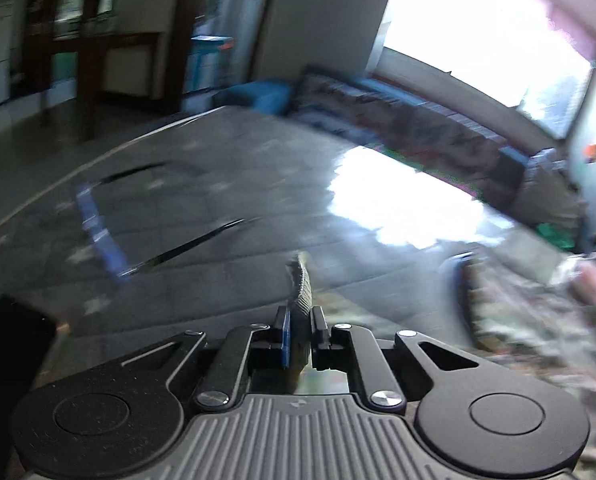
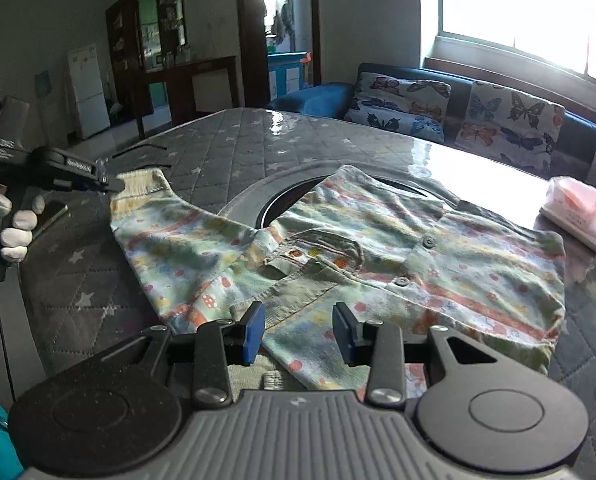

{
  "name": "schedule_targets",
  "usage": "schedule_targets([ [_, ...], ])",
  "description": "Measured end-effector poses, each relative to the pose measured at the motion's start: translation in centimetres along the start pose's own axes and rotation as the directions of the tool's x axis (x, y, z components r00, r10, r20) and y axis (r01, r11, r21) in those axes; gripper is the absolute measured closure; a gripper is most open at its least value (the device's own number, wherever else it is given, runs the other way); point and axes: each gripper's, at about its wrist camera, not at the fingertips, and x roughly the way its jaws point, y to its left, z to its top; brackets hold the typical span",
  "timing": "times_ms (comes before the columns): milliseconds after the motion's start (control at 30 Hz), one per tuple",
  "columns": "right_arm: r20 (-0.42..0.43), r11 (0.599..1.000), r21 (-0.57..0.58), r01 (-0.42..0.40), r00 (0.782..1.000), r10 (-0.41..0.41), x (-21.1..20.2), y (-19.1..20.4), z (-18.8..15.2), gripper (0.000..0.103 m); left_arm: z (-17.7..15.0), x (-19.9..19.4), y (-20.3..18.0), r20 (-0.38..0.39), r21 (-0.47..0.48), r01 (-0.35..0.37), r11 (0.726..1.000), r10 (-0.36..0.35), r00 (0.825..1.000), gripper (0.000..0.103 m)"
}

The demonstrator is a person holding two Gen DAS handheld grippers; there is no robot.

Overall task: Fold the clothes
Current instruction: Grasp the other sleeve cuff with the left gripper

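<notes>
A small patterned shirt [image 2: 378,256] with buttons and a collar lies on the grey quilted table [image 2: 226,140]. Its left sleeve stretches out to the left, and the ribbed cuff [image 2: 146,182] is pinched in my left gripper [image 2: 108,184], held by a white-gloved hand. In the blurred left wrist view the left gripper [image 1: 300,320] is shut on the cuff [image 1: 301,288]. My right gripper [image 2: 298,332] is open just above the shirt's near hem, not holding anything.
A pink packet [image 2: 578,208] lies at the table's right edge. A phone [image 2: 52,216] lies at the left. A round recess [image 2: 274,208] shows under the shirt. A sofa with butterfly cushions [image 2: 506,120] stands behind the table.
</notes>
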Motion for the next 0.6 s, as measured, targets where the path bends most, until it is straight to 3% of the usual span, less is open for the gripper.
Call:
schedule_targets([
  [67, 0.011, 1.0, 0.03, 0.009, 1.0, -0.009, -0.4, -0.7, -0.2, 0.066, 0.6, -1.0, -2.6, 0.016, 0.033, 0.087, 0.996, -0.088, 0.996, 0.093],
  [167, 0.027, 0.997, 0.077, 0.025, 0.999, -0.027, -1.3, -1.9, -0.7, 0.066, 1.1, -1.9, -6.8, 0.018, 0.092, 0.216, 0.972, -0.219, 0.976, 0.093],
  [267, 0.044, 0.991, 0.128, 0.044, 0.998, -0.05, -2.2, -3.5, -1.2, 0.066, 1.1, -2.3, -11.3, -0.011, 0.14, 0.357, 0.923, -0.359, 0.933, 0.093],
  [367, 0.055, 0.98, 0.185, 0.074, 0.995, -0.086, -3.3, -5.3, -1.8, 0.066, 0.4, -1.6, -15.4, -0.072, 0.168, 0.462, 0.871, -0.457, 0.887, 0.093],
  [600, 0.07, 0.942, 0.308, 0.134, 0.984, -0.162, -5.4, -9.1, -3.4, 0.066, -2.1, 0.7, -21.7, -0.19, 0.201, 0.603, 0.772, -0.574, 0.797, 0.093],
])
